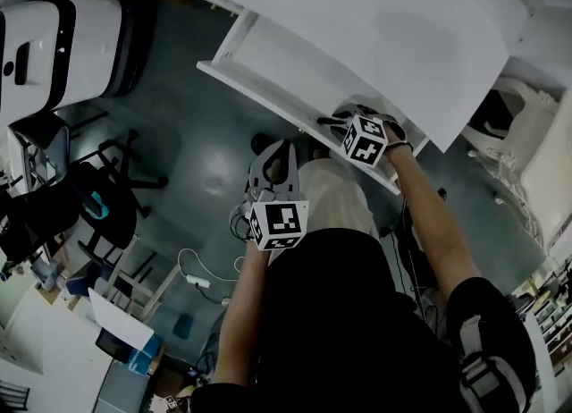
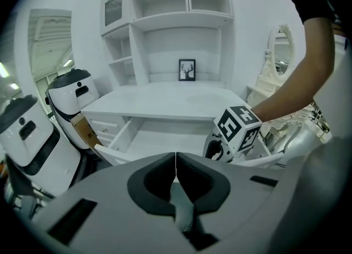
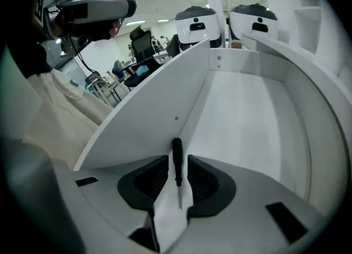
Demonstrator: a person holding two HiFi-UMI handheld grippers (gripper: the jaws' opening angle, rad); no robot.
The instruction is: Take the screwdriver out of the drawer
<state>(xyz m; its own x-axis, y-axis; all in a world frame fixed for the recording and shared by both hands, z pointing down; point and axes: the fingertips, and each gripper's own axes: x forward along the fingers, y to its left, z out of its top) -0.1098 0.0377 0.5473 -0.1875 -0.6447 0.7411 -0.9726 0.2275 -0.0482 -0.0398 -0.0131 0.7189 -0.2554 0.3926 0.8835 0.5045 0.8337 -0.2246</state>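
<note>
Right gripper (image 3: 177, 166) straddling the screwdriver (image 3: 176, 154), not pinched yet

Right jaws are spread wide with the little black-handled driver lying loose in the gap, and neither pad looks to be pressing on it. Its long axis runs 6 to 12 o'clock in the right gripper view, straight along the jaws, with the metal tip at 6 and the handle at 12. It lies flat on the drawer (image 3: 165, 110) floor, just beside the wall at 10 o'clock. My guess: only a squeeze across the handle is needed, no re-aiming. Left gripper (image 2: 176, 162) is clenched on nothing and hangs outside the drawer, about 7 o'clock from the right one in the head view, so right is nearer. Writing: nothing readable and no brand, just square markers on the cubes (image 1: 365, 140).
</note>
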